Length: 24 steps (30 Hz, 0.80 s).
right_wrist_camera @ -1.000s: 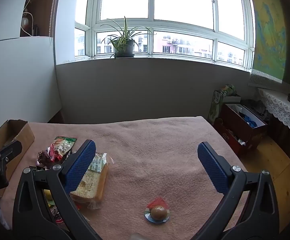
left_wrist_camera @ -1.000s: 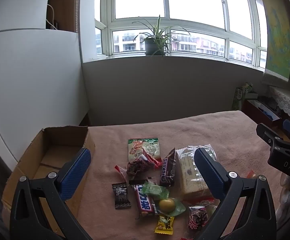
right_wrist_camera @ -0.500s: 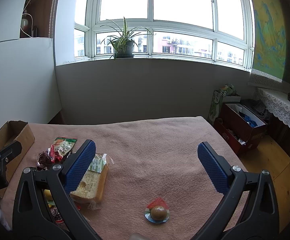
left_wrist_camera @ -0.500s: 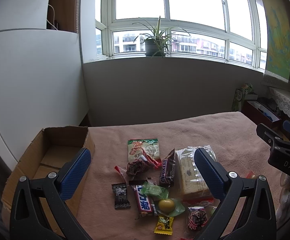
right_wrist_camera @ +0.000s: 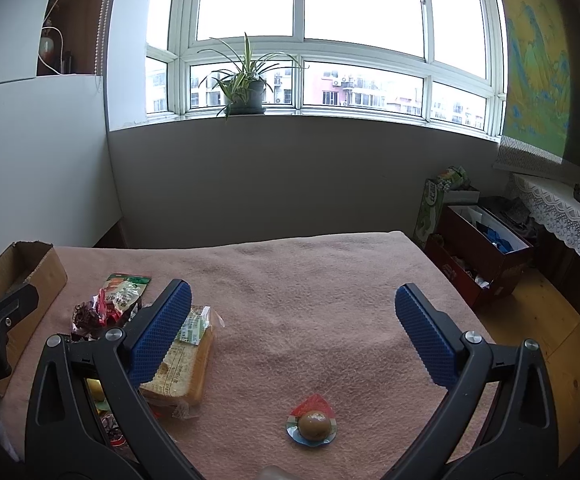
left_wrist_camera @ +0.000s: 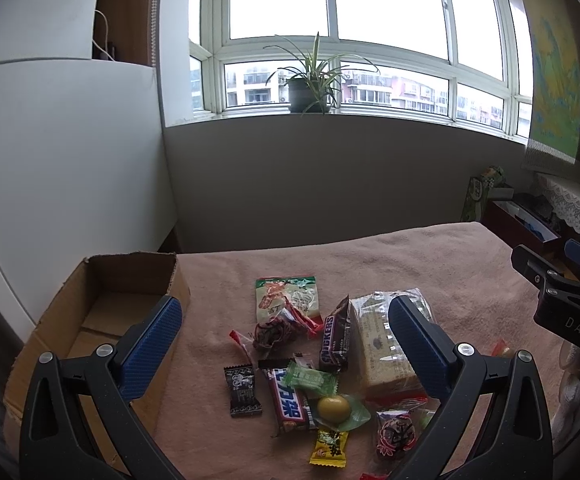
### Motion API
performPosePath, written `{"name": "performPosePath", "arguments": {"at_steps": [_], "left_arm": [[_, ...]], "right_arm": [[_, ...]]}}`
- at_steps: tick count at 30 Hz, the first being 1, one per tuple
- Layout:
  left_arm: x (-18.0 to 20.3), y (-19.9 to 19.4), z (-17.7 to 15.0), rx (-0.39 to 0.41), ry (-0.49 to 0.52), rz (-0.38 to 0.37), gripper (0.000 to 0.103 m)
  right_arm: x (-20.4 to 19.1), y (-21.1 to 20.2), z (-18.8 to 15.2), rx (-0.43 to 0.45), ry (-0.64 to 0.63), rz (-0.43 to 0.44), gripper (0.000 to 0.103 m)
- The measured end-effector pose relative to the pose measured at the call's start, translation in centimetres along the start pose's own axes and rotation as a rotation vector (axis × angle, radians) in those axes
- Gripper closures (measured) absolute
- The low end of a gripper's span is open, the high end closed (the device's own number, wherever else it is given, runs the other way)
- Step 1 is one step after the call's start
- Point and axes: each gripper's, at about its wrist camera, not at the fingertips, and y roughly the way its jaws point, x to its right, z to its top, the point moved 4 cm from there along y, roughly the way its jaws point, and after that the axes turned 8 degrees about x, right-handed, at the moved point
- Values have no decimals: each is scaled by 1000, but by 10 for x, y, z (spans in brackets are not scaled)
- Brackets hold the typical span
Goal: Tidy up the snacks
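Showing only rightward, a lone wrapped egg [right_wrist_camera: 313, 425] sits between wide-open, empty fingers [right_wrist_camera: 158, 328].

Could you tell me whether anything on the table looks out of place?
One round wrapped snack lies alone on the pink cloth, well apart from the heap of snacks beside the cardboard box. The box looks empty where its inside shows. Nothing appears spilled or damaged.
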Motion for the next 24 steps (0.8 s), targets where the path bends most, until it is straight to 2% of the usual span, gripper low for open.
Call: {"name": "performPosePath", "arguments": {"at_steps": [24], "left_arm": [[2, 0, -1, 6, 8, -1, 0]], "right_arm": [[0, 2, 1, -15, -1, 9, 0]]}}
